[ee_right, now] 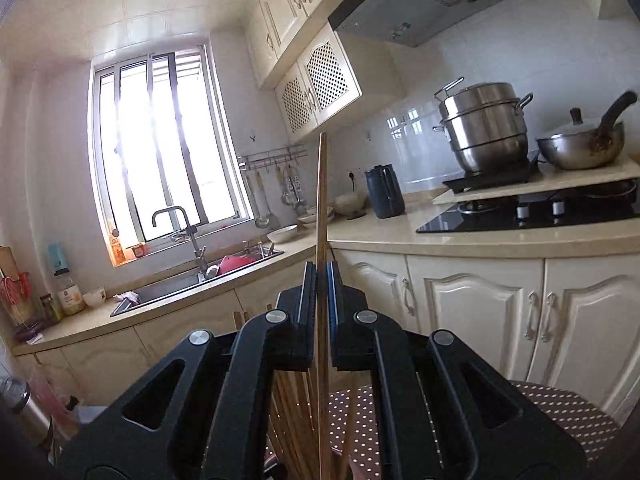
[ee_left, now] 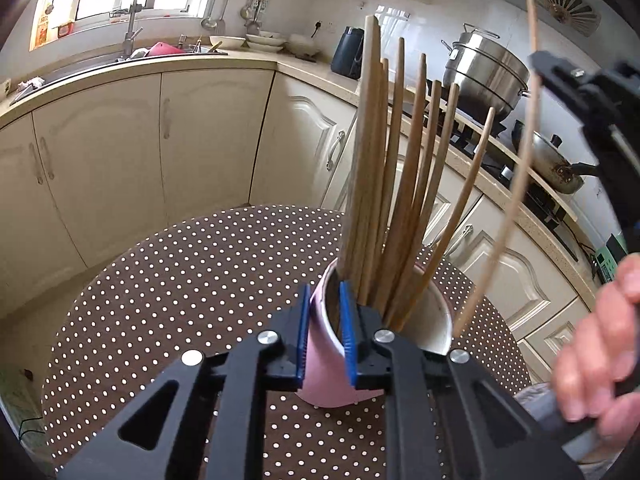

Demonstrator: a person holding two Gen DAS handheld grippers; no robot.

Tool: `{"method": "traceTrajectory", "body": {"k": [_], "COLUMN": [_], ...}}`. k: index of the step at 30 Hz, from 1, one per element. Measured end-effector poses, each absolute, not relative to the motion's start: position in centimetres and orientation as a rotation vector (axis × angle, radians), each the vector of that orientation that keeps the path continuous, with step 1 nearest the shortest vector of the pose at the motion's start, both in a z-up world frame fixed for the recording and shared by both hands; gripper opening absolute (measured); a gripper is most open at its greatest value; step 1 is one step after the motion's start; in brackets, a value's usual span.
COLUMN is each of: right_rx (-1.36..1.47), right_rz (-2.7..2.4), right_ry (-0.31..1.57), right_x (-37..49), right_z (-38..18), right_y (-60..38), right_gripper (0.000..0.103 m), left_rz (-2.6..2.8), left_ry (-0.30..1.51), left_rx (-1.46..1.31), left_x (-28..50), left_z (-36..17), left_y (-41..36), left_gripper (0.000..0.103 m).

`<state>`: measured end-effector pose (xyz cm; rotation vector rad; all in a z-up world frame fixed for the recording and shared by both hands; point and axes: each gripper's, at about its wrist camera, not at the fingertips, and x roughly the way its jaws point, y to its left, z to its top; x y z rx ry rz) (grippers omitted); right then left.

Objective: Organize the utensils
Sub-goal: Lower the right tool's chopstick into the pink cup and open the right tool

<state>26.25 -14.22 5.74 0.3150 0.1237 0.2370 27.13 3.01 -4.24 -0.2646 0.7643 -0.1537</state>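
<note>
On a round table (ee_left: 168,280) covered in brown polka-dot cloth, the left gripper (ee_left: 326,336) pinches the near wall of a pink cup (ee_left: 320,380) crowded with upright wooden chopsticks (ee_left: 384,184). The right gripper (ee_right: 321,292) clamps a single chopstick (ee_right: 321,200), held upright above the table. Beyond, cream cabinets (ee_left: 120,152) line the kitchen; a steel steamer pot (ee_right: 484,128) sits on the stove (ee_right: 532,212), the sink (ee_right: 176,288) beneath a bright window (ee_right: 160,152).

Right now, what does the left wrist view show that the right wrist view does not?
Only the left wrist view: the left gripper shut on the pink cup rim, and a hand. Only the right wrist view: the window and the right gripper shut on one chopstick. Both: chopsticks, the steel pot, the dotted table.
</note>
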Motion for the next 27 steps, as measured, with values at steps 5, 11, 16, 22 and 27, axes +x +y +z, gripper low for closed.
{"method": "traceTrajectory", "body": {"k": [5,11,16,22,27], "right_rx": [0.318,0.245,0.176,0.175,0.172], "right_rz": [0.269,0.354,0.371,0.342,0.329], "right_ry": [0.196,0.346,0.395,0.379,0.399], "right_x": [26.8,26.9,25.7,24.1,23.4], "right_z": [3.3,1.1,0.5,0.7,0.7], "right_y": [-14.6,-14.1,-13.9,-15.1,-15.8], "right_gripper": [0.006,0.006,0.016,0.058,0.058], "left_rz": [-0.158,-0.157,-0.156,-0.153,-0.139], "left_ry": [0.761,0.757,0.757,0.755,0.747], "left_rx": [-0.267,-0.262,-0.260,-0.252,-0.224], "left_x": [27.1,27.0,27.0,27.0,26.9], "left_z": [-4.3,-4.3,-4.3,-4.2,-4.1], "left_y": [3.2,3.0,3.0,2.9,2.2], "left_gripper": [0.015,0.015,0.015,0.015,0.015]}}
